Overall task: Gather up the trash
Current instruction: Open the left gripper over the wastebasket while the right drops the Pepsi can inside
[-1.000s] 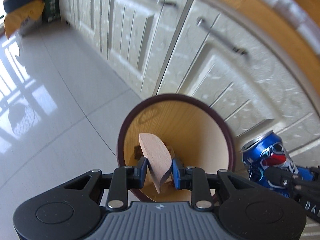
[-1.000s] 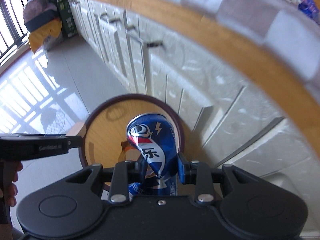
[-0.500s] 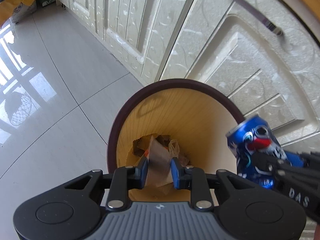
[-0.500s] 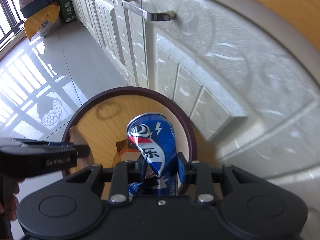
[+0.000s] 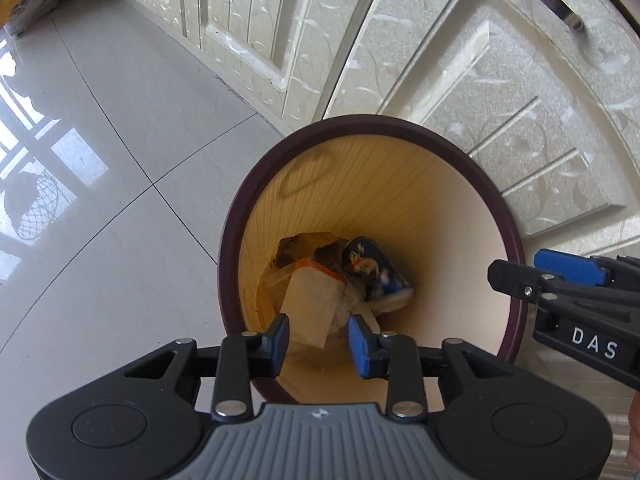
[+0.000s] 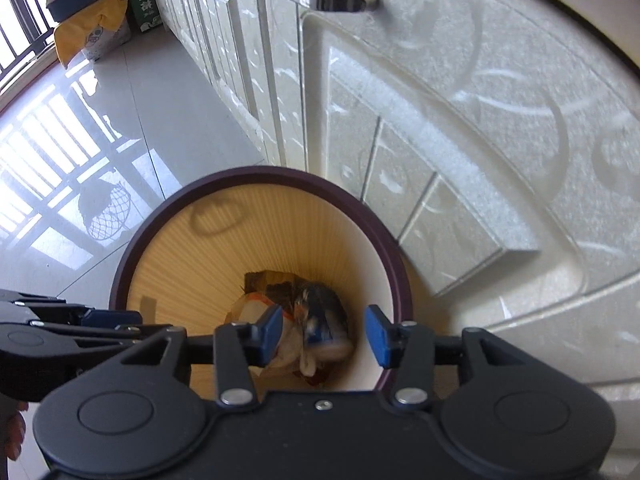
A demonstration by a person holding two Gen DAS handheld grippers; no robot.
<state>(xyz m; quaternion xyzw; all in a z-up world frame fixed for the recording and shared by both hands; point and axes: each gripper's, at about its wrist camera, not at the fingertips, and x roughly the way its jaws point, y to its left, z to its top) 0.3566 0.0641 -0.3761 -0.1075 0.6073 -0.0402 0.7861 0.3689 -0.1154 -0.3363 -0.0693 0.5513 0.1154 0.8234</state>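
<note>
Both grippers hung right above the bin (image 5: 514, 264), so that trash let go there would fall inside. The left gripper (image 5: 318, 340) and the right gripper (image 6: 325, 332) were both opening, with nothing between their jaws. The blue can (image 5: 374, 270) and a pale scrap (image 5: 312, 300) lay at the bottom of the bin. The cupboard doors (image 6: 460, 128) stood just behind the bin, and bare floor (image 5: 120, 128) lay open to its left.

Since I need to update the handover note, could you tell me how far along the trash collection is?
Done: the blue can and a pale wooden piece lie on the trash at the bottom of the bin. In hand: nothing; the left gripper and right gripper are above the bin, jaws opening and empty. Left: no loose trash shows on the floor in view.
</note>
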